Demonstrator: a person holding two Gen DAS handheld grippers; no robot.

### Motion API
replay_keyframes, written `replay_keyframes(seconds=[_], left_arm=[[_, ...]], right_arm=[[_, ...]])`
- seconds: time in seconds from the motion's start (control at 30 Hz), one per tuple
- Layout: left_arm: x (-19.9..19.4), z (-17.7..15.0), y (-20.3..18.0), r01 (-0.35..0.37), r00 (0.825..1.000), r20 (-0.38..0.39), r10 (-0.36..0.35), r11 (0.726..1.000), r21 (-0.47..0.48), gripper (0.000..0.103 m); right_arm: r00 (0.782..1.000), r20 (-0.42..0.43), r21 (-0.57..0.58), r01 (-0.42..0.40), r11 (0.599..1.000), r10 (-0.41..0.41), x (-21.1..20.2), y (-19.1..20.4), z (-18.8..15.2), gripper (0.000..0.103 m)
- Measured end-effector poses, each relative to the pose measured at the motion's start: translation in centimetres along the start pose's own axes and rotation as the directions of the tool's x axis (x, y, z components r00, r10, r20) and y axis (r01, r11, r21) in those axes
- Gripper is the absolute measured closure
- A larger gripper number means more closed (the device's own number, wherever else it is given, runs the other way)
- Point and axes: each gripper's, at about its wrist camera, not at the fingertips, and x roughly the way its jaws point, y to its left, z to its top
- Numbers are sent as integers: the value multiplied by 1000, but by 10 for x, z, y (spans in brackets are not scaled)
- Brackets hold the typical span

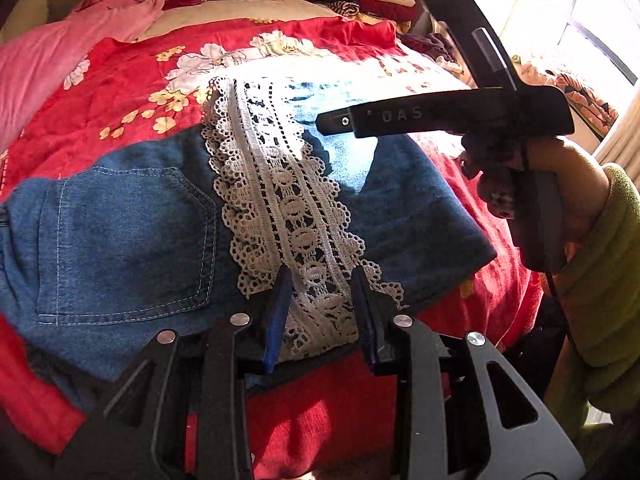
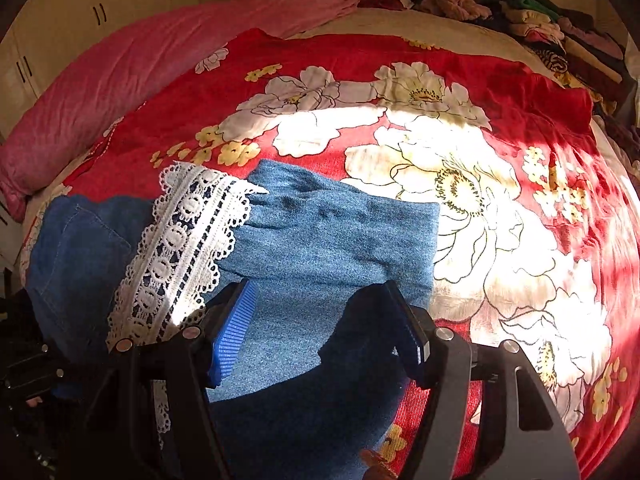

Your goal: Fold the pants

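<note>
The denim pants (image 1: pixel 132 236) lie folded on the red floral bedspread (image 1: pixel 132 92), the white lace trim (image 1: pixel 280 200) running near to far across them. The left gripper (image 1: pixel 320 300) pinches the trim's near end with narrow jaws. The right gripper (image 2: pixel 324 320) hangs wide and empty over the right half. The fold looks nearly done; next comes releasing and flattening the bundle, or one more fold
</note>
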Motion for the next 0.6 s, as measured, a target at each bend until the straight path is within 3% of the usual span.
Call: replay_keyframes(seconds=[0.07, 0.2, 0.3, 0.4, 0.6], left_arm=[[-5, 1, 1, -12, 1000, 13, 12, 1000, -6, 70], [-17, 2, 8, -27, 999, 34, 28, 999, -35, 65], [-26, 3, 11, -41, 998, 53, 44, 998, -47, 53], [-35, 5, 13, -65, 995, 71, 69, 996, -56, 38], [-50, 5, 22, -105, 989, 96, 112, 991, -77, 25]], right_arm=[[999, 41, 31, -29, 999, 27, -16, -2, 1, 29], [993, 107, 66, -60, 996, 53, -44, -5, 1, 26], [988, 145, 80, -64, 995, 52, -59, -4, 0, 14], [984, 169, 82, -72, 994, 57, -72, -2, -2, 13], [979, 197, 74, -77, 994, 61, -89, 5, -7, 13]])
